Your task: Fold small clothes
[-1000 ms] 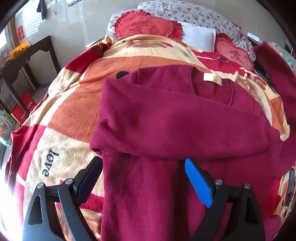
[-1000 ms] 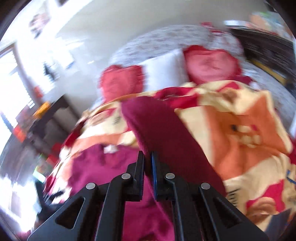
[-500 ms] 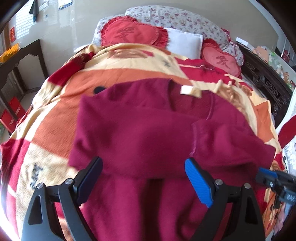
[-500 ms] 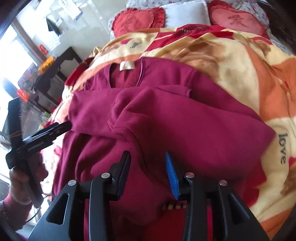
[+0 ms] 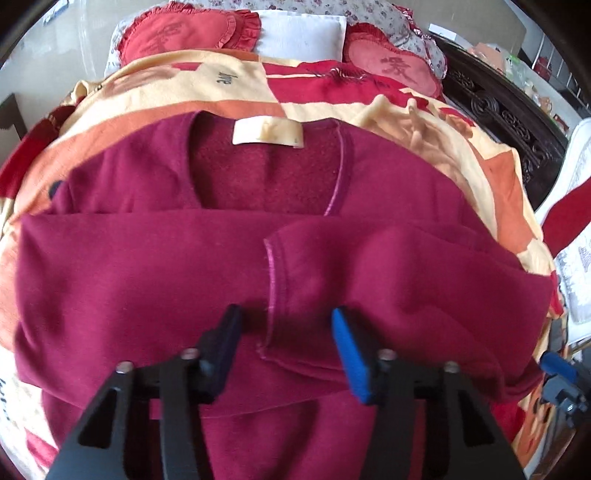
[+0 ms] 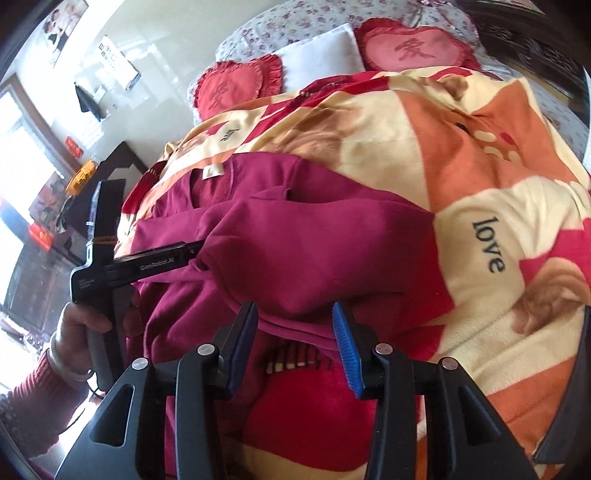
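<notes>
The maroon sweater (image 5: pixel 147 266) is spread on the blanket (image 6: pixel 480 155), both sleeves already folded across. The left gripper (image 5: pixel 284 332) is closing around 1 cuff (image 5: pixel 275 288); the right gripper (image 6: pixel 293 325), partly open, grips nothing. Body folds remain.

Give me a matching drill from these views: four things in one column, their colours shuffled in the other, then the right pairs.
Things:
1. sweater
2. neck label
3. middle pillow
4. heart cushion

Colours:
A. white
B. cream
C. pinkish red with a ruffled edge
D. dark magenta

Pairs: 1-D, 2-B, 3-A, 4-C
</notes>
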A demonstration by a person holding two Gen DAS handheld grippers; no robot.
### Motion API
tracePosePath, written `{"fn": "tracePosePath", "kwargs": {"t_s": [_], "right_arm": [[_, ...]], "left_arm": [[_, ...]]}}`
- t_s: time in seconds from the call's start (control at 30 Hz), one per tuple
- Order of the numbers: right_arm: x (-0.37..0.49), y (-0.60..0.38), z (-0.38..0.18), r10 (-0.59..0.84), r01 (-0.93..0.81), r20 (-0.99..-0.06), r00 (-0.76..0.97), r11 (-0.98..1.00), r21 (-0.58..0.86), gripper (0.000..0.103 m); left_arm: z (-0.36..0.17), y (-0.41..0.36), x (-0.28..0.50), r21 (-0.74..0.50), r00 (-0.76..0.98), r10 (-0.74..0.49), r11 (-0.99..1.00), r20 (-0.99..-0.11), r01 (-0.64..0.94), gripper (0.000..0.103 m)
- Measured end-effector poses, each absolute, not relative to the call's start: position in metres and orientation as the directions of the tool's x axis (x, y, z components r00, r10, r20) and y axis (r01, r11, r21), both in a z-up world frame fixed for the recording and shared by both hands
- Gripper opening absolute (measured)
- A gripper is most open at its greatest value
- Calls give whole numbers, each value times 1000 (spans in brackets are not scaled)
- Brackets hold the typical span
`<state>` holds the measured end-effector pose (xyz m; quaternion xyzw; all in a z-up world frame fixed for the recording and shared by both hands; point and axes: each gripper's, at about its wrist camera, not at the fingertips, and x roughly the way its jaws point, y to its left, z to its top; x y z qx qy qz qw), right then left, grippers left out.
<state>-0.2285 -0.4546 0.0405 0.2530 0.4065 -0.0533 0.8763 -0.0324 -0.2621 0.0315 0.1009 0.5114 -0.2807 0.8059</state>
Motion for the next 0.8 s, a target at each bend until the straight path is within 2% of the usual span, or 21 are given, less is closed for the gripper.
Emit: {"fn": "tracePosePath", "kwargs": {"t_s": [0.1, 0.17, 0.33, 0.5, 0.63, 0.8], "right_arm": [[-230, -455, 37, 92, 311, -749, 656, 871, 379, 23], [-231, -458, 35, 93, 318, -744, 662, 864, 390, 23], [-231, -462, 40, 90, 324, -722, 686, 851, 414, 23], [-226, -458, 44, 85, 315, -717, 691, 858, 405, 23], [-221, -461, 44, 84, 326, -709, 700, 846, 421, 27], [-198, -478, 36, 99, 365, -712, 695, 805, 468, 36]], "left_arm": [[36, -261, -33, -122, 327, -348, 826, -879, 550, 18], [45, -255, -31, -133, 329, -364, 821, -871, 556, 14], [94, -225, -21, -157, 406, -417, 828, -813, 538, 12], [128, -180, -11, -145, 479, -413, 853, -775, 501, 12], [114, -152, -1, -58, 530, -300, 903, -793, 425, 12], [79, -127, 6, -66, 477, -251, 926, -843, 371, 12]]}}
